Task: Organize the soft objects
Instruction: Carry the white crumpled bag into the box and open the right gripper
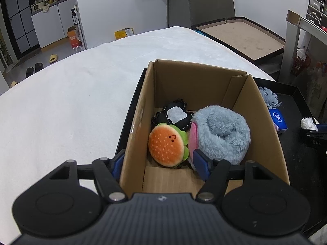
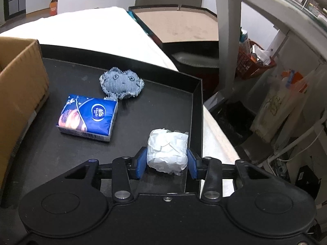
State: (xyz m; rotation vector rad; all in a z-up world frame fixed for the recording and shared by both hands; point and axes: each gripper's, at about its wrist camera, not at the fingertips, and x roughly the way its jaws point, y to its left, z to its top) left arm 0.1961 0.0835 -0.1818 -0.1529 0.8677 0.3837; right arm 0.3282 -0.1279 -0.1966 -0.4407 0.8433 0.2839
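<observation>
An open cardboard box [image 1: 139, 110] holds an orange burger plush [image 1: 165, 145], a fluffy blue and pink plush [image 1: 222, 134] and a black and white stitched soft piece [image 1: 175, 114]. My left gripper [image 1: 159, 163] stands open astride the box's near left corner, one finger outside the wall and the other inside beside the blue plush. On the black tray [image 2: 196, 94] lie a frayed denim patch [image 2: 122, 84], a blue tissue pack [image 2: 90, 117] and a white crumpled tissue wad [image 2: 167, 149]. My right gripper [image 2: 167, 161] is shut on the wad, a blue pad against each side.
The tray and the box rest on a white bedcover [image 1: 61, 102]. The wad lies close to the tray's right rim. To the right stand a grey desk frame [image 2: 226, 40] and a red basket [image 2: 253, 61]. A brown board in a dark frame [image 2: 175, 24] lies beyond the bed.
</observation>
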